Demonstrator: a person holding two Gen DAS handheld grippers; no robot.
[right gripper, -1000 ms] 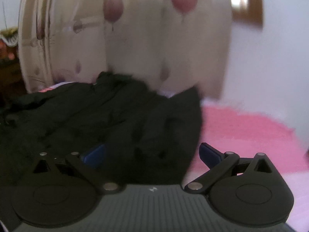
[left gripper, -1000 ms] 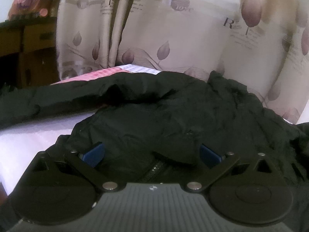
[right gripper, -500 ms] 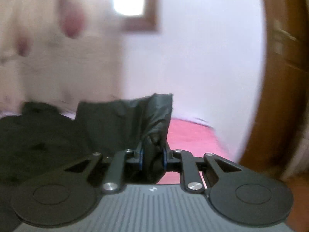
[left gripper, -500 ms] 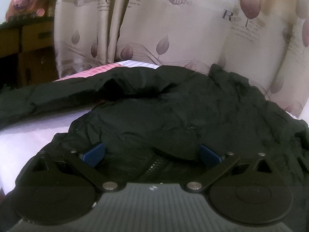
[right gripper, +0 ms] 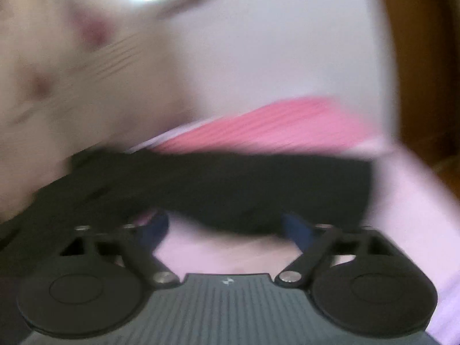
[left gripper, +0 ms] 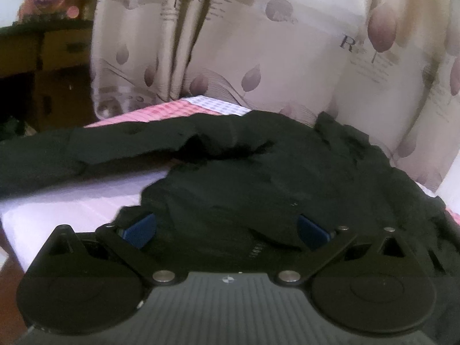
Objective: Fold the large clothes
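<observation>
One garment filled both views: a black jacket (left gripper: 258, 178) spread over the pink-and-white checked bedcover (left gripper: 172, 109), one sleeve (left gripper: 57, 152) stretched away to the left in my left wrist view and another sleeve (right gripper: 258, 184) lying across in front of my right gripper (right gripper: 227, 230).

My right gripper's jaws had just been opening and stood wide, with nothing clamped; the sleeve's near edge lay close to the blue pads (right gripper: 296, 230) without being pressed, though the blur kept me from judging that finely. My left gripper (left gripper: 227, 230) was spread wide too, hovering over the jacket's hem by the zipper (left gripper: 256, 254), gripping nothing.

I judged the cloth thin, soft and light, probably a slick shell fabric that would slide on itself and sag from any single pinch. It would not break, but a shallow bite could slip out. The best holds seemed the doubled places: the cuff at the sleeve's end, the hem corners and the shoulder seam, where the pads could catch more than one layer. The zipper teeth looked like a poor place to clamp.

Around the bed hung a beige leaf-patterned curtain (left gripper: 287, 57) close behind the jacket, and a dark wooden cabinet (left gripper: 43, 57) stood at the left. Neither touched the jacket. A brown wooden door frame (right gripper: 425, 57) showed right of the bed.
</observation>
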